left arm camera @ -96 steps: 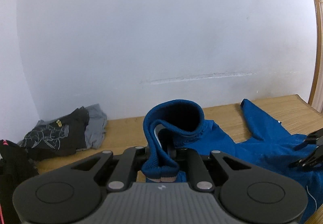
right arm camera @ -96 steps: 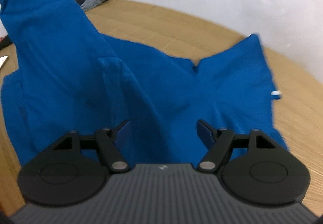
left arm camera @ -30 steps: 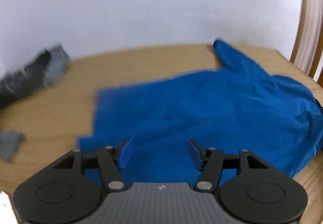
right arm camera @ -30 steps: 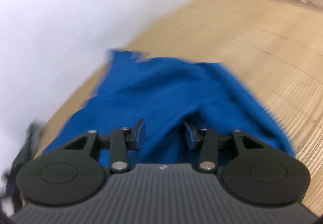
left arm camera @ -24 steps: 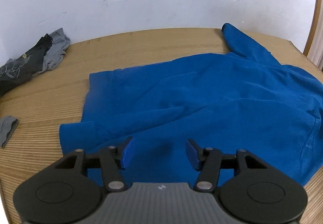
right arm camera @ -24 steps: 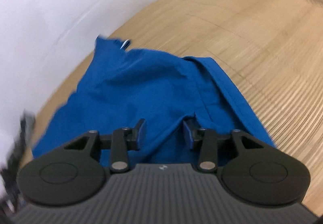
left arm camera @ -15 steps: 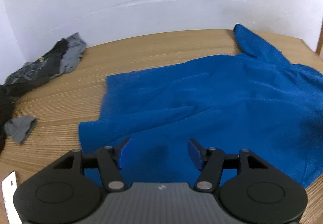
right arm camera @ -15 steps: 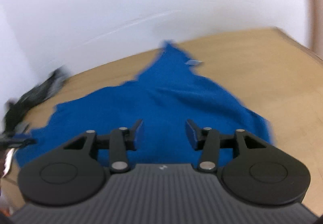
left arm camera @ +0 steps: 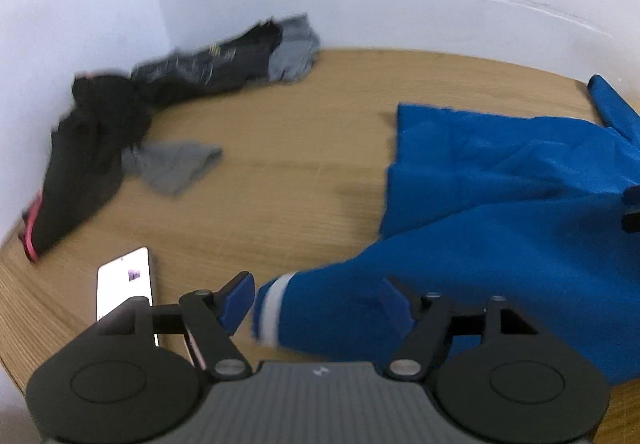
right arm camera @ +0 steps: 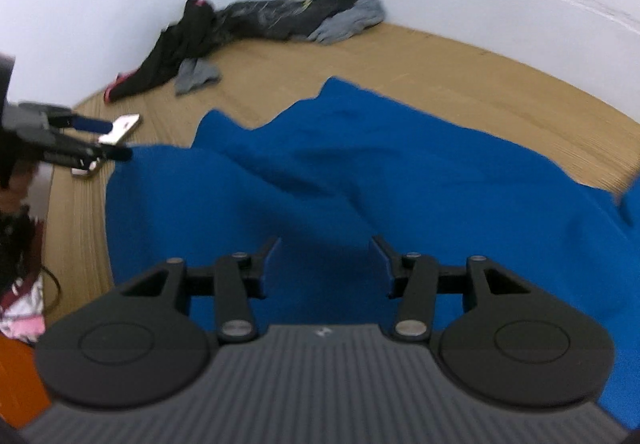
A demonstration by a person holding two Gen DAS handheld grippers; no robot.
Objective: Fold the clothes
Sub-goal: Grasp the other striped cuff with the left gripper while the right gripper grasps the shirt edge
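A soft, limp blue sweatshirt [left arm camera: 500,211] lies on the wooden counter [left arm camera: 280,147]. Left gripper [left arm camera: 316,300] jaws, opening, straddle its striped cuff [left arm camera: 272,308], the best hold; right gripper [right arm camera: 324,260] jaws stand apart, empty.

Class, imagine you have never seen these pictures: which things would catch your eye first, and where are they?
First, the bright blue garment spread over the wooden table, its striped cuff lying between the left gripper's opening fingers. Next, the heap of dark and grey clothes in the far corner by the wall.
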